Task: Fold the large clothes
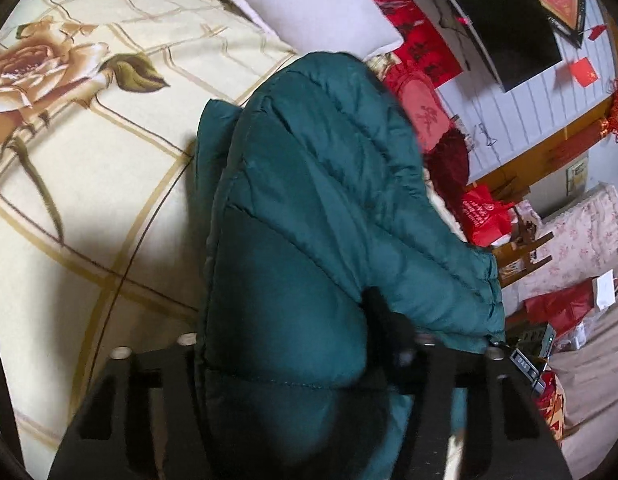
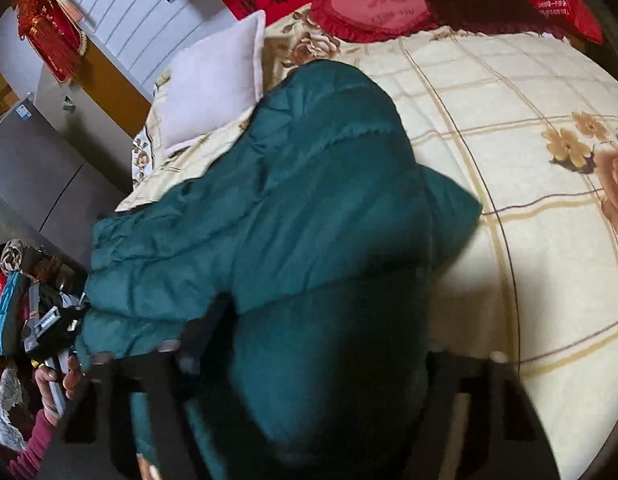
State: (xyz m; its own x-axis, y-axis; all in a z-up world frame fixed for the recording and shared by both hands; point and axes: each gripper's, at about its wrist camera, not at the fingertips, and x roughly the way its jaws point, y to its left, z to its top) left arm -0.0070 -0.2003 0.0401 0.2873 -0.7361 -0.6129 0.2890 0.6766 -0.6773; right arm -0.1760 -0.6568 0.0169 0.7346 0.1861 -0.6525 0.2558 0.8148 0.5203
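Observation:
A dark teal puffer jacket [image 1: 317,184] lies in a heap on the bed, one sleeve trailing toward the bed's edge [image 2: 149,248]. In the left wrist view a thick fold of it bulges up between the jaws of my left gripper [image 1: 285,320]. The right-hand black finger [image 1: 383,320] presses into the padding, and cloth hides the other finger. In the right wrist view my right gripper [image 2: 321,328] likewise has the jacket's bulk packed between its jaws. Its left finger [image 2: 201,332] is sunk against the fabric, and its other finger is covered.
The bed sheet [image 1: 109,184] is cream with tan checks and rose prints. A white pillow [image 2: 213,84] and red cushions [image 2: 369,4] lie at the head. A grey fridge [image 2: 33,168] and cluttered items stand beside the bed. A person's hand [image 2: 57,380] shows at the lower left.

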